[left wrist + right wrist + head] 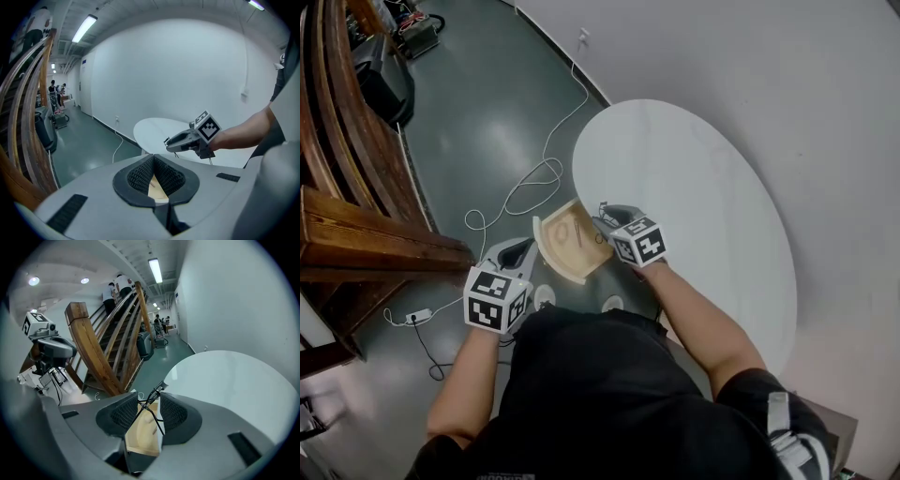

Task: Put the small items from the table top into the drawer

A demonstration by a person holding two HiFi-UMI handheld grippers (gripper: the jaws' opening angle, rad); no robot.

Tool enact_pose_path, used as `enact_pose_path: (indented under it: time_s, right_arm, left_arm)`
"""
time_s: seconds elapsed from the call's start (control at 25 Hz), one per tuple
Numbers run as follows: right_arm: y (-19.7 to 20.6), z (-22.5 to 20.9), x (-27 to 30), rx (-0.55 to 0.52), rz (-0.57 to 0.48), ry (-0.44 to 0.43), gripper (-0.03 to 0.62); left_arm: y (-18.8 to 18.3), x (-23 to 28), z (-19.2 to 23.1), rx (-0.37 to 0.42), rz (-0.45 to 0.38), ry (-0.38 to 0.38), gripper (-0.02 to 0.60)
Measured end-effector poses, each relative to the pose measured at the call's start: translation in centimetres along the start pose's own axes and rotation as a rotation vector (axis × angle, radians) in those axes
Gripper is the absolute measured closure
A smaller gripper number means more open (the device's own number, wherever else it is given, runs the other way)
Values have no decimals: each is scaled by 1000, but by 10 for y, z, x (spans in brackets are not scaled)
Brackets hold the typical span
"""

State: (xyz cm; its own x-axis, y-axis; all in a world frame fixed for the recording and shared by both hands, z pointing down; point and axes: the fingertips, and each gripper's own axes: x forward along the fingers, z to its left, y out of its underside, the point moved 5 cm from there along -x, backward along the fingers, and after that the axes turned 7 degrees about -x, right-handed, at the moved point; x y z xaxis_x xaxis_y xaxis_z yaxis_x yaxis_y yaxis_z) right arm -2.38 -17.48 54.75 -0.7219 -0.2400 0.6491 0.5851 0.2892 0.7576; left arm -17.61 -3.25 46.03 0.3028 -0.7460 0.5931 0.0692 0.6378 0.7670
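Drawer open at the white table's edge, your right gripper over it, jaws wide but clamped on a thin black metal tool, your left gripper beside it, jaws closed, empty.

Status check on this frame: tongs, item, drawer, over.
Left tongs shut, empty. Right tongs gripping black wire tool above open drawer. Nothing blocking the drawer.

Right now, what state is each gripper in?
Left gripper: closed, nothing held.
Right gripper: closed on a black wire tool.
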Motion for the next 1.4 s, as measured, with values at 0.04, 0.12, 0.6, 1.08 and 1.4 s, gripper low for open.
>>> enact_pose_path:
  time_s: [0.04,0.12,0.6,1.08,1.4]
  right_arm:
    - [1,8,3,2,4,-13,449]
    - [2,23,12,1,15,-37,448]
    - [58,79,87,-139,241,-157,448]
    - [119,69,164,-260,455,-161,448]
    - [138,76,188,-258,508,-229,448]
  left_arm:
    - [2,0,2,-4,3,3,566]
    - [6,0,7,-11,10,8,565]
    - [33,-15,31,-65,44,-9,565]
    - [68,-39,51,-103,117,-91,566]
    - [79,-43,62,-133,159,-115,566]
